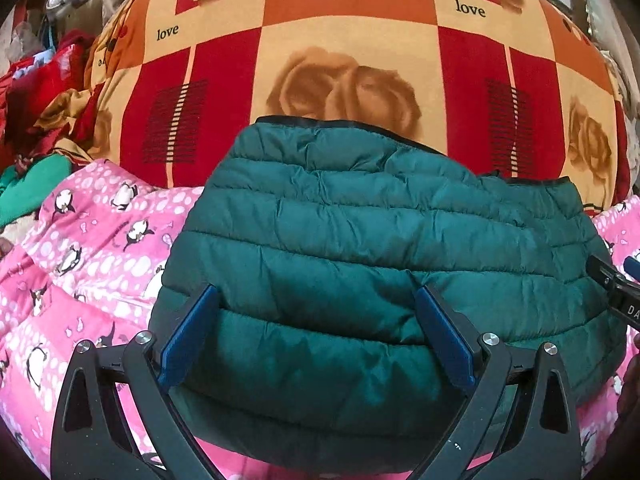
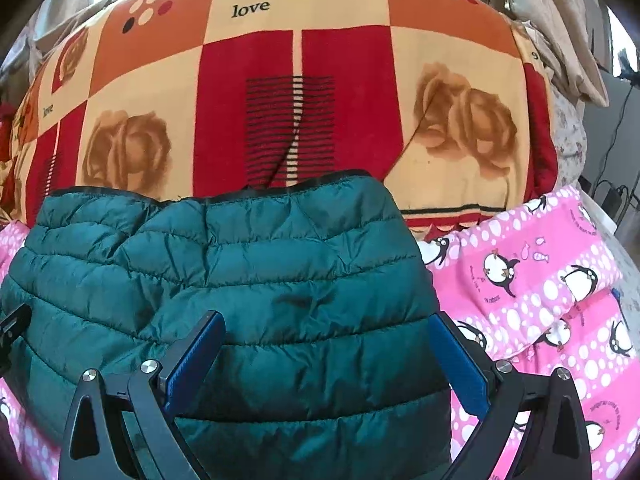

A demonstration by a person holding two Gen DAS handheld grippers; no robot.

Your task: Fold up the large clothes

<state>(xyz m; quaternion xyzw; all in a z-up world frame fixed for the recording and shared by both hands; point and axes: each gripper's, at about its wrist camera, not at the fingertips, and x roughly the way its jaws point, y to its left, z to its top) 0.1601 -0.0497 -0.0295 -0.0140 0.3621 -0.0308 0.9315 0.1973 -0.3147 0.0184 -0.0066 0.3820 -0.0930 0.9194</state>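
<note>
On the pink penguin blanket (image 1: pixel 80 240), the folded green quilted jacket (image 1: pixel 360 240) lies with its long axis side to side, its left half under the wide-open, empty left gripper (image 1: pixel 316 336) and its right edge under the likewise gaping right gripper (image 2: pixel 328 360), both equally near.

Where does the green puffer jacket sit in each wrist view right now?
Left wrist: green puffer jacket fills centre and lower right, pink penguin blanket to its left.
Right wrist: it fills centre and lower left, blanket to its right.
Shared landmark: rose-print "love" cover behind it.
</note>
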